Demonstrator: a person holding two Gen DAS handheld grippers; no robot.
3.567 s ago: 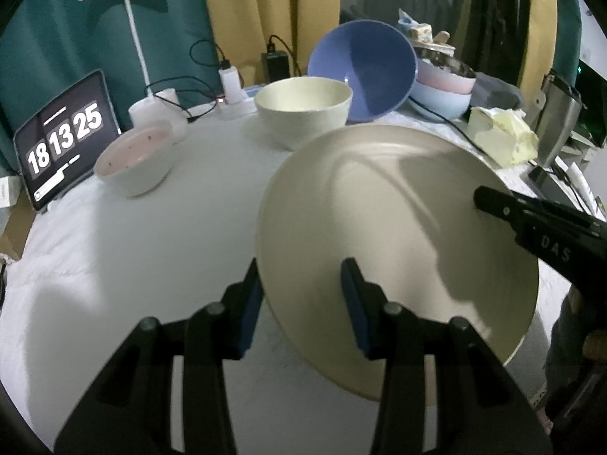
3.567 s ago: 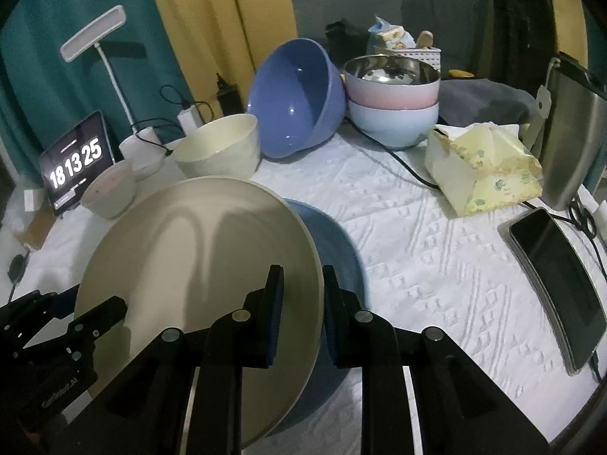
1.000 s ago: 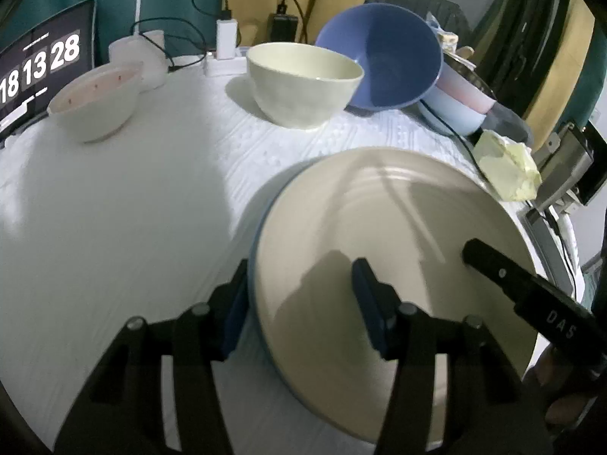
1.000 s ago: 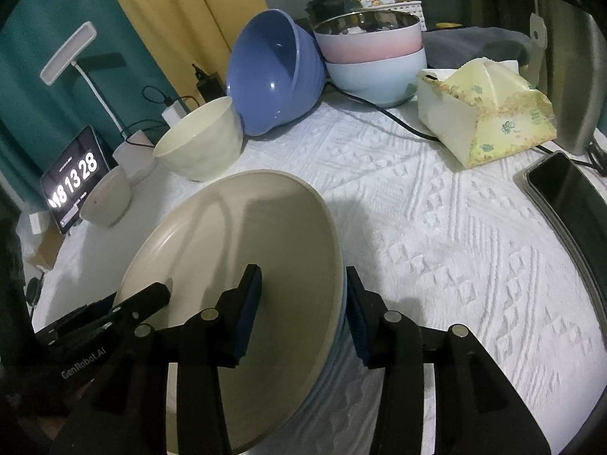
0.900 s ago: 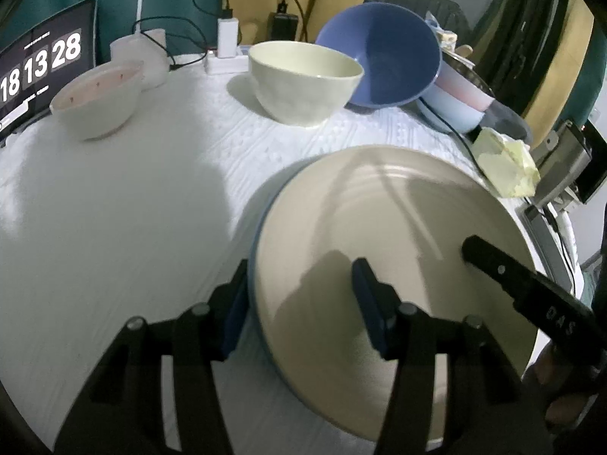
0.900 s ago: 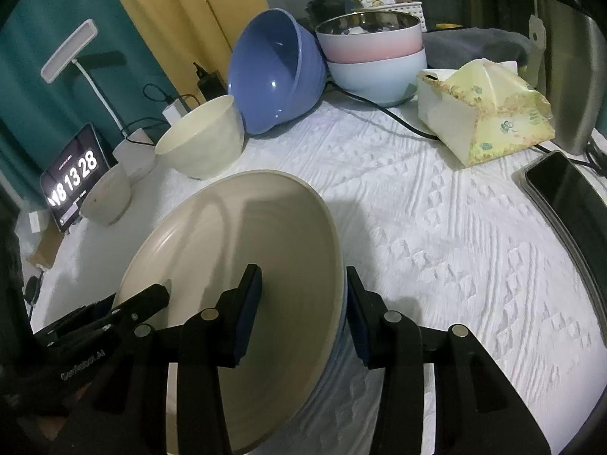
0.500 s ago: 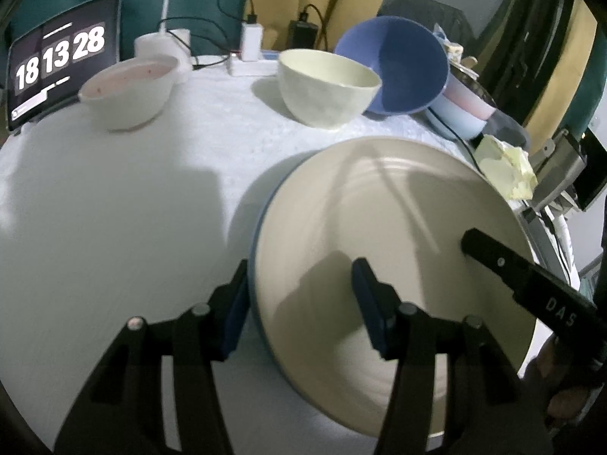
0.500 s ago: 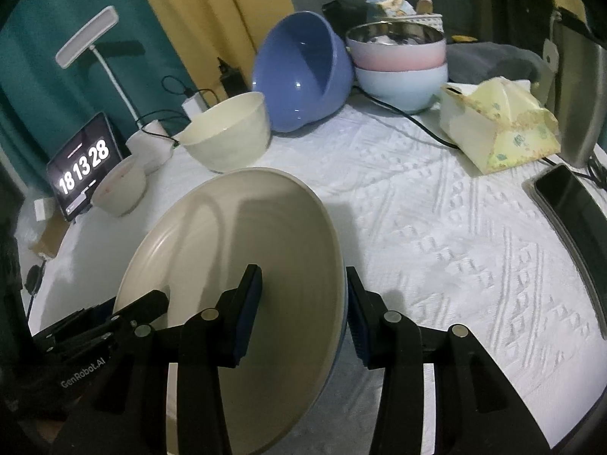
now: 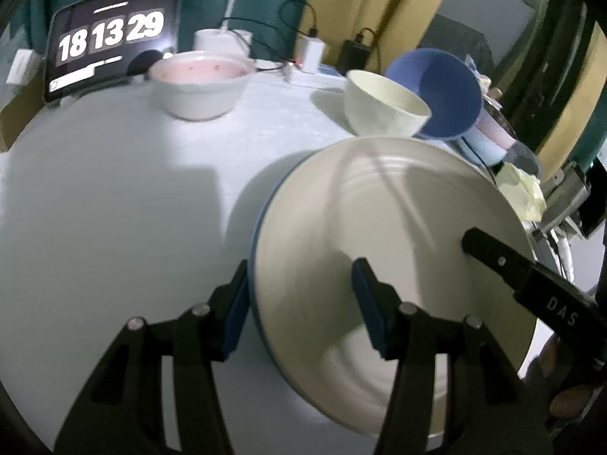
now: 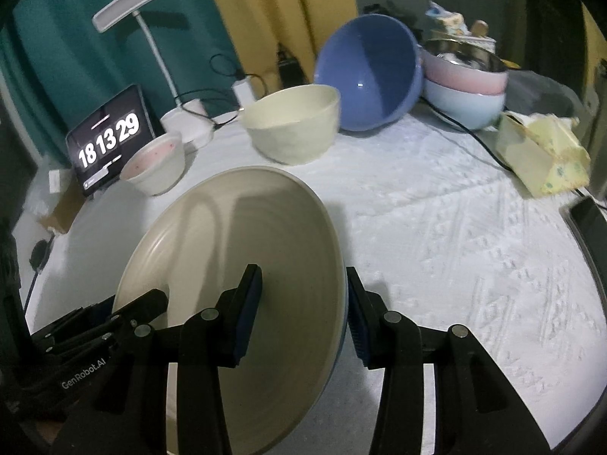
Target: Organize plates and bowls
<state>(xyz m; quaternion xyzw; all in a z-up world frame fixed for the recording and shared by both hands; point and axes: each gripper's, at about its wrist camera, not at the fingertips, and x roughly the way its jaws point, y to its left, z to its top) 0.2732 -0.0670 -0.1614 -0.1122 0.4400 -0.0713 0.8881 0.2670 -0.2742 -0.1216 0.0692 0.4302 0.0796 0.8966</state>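
You are seeing the tablet clock [image 9: 112, 36] showing "18 13 29" in large white digits, propped at the far edge of the bench; the same digits are showing on it in your right wrist view. Your right gripper [image 9: 531, 284], reaching in from the right of the left wrist view, is carrying the letters "DAS". Your left gripper [image 10: 95, 345] is bearing the brand "GenRobot.AI" in the right wrist view.

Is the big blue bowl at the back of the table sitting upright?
No, the big blue bowl is tipped on its side, its opening facing the camera, leaning against the stacked pink and pale blue bowls.
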